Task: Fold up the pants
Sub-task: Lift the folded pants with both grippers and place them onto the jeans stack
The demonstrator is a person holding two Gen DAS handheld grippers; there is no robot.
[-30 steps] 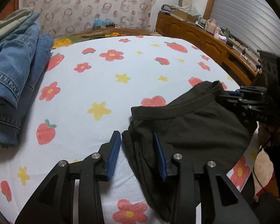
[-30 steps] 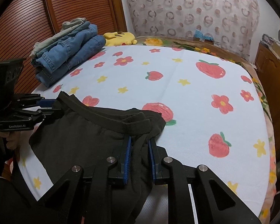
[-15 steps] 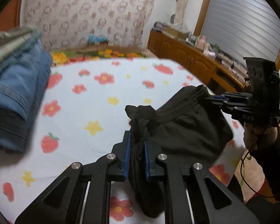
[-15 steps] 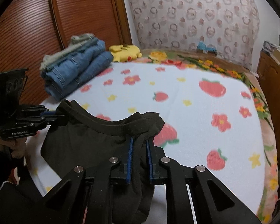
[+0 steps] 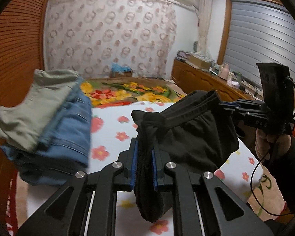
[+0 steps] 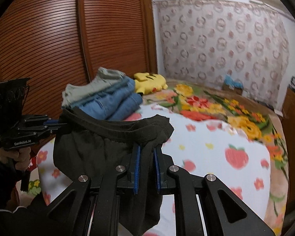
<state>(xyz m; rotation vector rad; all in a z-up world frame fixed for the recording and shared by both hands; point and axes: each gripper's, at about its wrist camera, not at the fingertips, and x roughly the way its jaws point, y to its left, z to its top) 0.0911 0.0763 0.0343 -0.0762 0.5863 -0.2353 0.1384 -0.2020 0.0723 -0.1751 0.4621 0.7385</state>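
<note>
Pants hang stretched between left gripper and right gripper, fingers clenched on waistband.

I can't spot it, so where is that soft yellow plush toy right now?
In the right wrist view, the soft yellow plush toy lies at the bed's far left, just beyond the stack of folded blue jeans, near the brown slatted wardrobe.

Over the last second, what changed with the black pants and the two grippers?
The left gripper, open a second ago, shut on the black pants at the waistband. Both grippers then lifted the pants off the flowered bedsheet. The right gripper kept its grip; the folded jeans stack stayed put.
</note>
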